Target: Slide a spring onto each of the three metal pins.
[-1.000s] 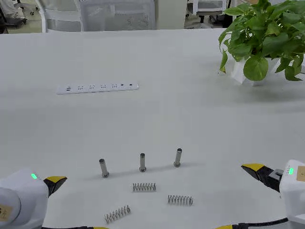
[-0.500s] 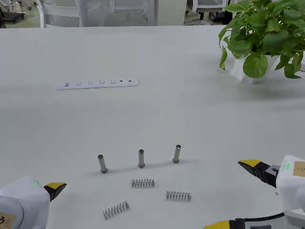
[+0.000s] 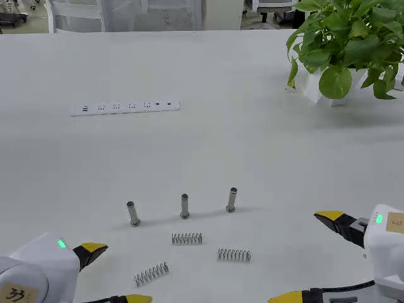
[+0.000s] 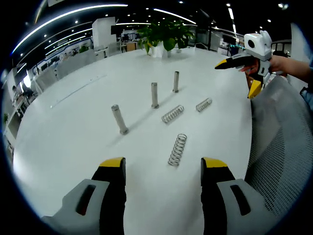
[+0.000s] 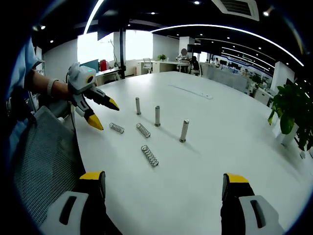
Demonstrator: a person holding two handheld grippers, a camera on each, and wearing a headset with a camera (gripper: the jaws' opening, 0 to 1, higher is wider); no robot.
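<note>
Three metal pins stand upright in a row on the white table: left pin (image 3: 133, 214), middle pin (image 3: 184, 206), right pin (image 3: 231, 199). Three springs lie flat in front of them: one (image 3: 187, 238) below the middle pin, one (image 3: 234, 254) to its right, one (image 3: 151, 273) nearest the left side. My left gripper (image 3: 117, 274) is open at the near left, just left of that nearest spring (image 4: 177, 149), which lies ahead between its jaws. My right gripper (image 3: 309, 255) is open at the near right, apart from the springs and holding nothing.
A white power strip (image 3: 125, 106) lies further back on the table. A potted green plant (image 3: 344, 47) stands at the back right. Chairs line the far edge. A grey mesh chair back (image 4: 279, 147) is close to the table's near edge.
The head camera has tilted, so the scene sits slightly higher. My left gripper has moved right, closer to the nearest spring. The right gripper has hardly moved.
</note>
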